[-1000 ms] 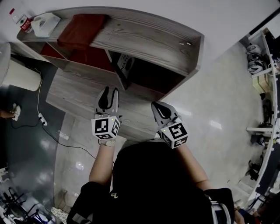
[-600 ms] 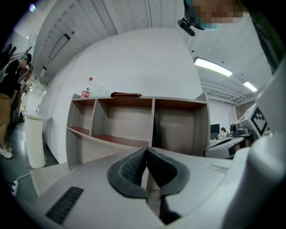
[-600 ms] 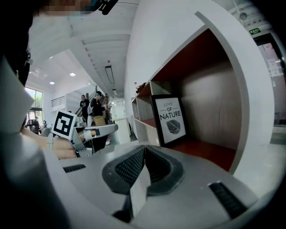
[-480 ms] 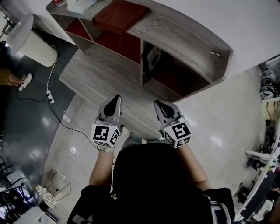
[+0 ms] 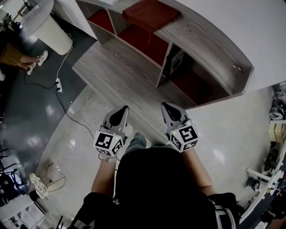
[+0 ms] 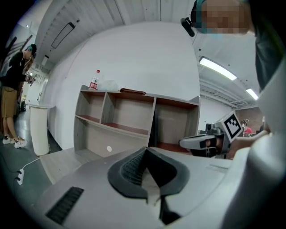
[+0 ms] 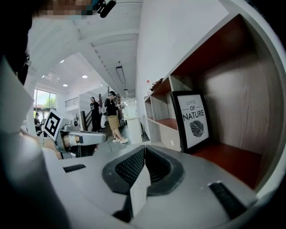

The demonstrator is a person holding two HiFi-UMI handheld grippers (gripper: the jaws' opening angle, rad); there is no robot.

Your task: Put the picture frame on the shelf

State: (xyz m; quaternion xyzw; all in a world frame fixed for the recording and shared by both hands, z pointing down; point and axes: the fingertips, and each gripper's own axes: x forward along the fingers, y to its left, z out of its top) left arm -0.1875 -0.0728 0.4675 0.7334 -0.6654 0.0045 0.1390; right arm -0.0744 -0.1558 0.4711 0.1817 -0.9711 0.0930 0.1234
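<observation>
The picture frame (image 5: 177, 62), black-edged with a white "LOVE OF NATURE" print, stands upright in the right-hand compartment of the wooden shelf (image 5: 203, 42). In the right gripper view the picture frame (image 7: 194, 120) leans by the compartment's left wall. My left gripper (image 5: 123, 109) and right gripper (image 5: 166, 106) hover side by side over the low wooden platform (image 5: 117, 82), well short of the shelf. Both are shut and hold nothing. The left gripper (image 6: 145, 150) faces the shelf (image 6: 129, 117) from a distance; the right gripper (image 7: 145, 151) points toward the frame's compartment.
A red cloth (image 5: 151, 11) lies on the shelf top, and a bottle (image 6: 94, 80) stands at its left end. A white round bin (image 5: 45, 26), a power strip with cable (image 5: 58, 83) and a person's feet are on the left. People (image 7: 111, 117) stand farther back.
Both grippers have drawn back from the shelf toward my body, and the view has shifted so the shelf sits farther off. The left gripper's jaws have closed. The frame stays in its compartment.
</observation>
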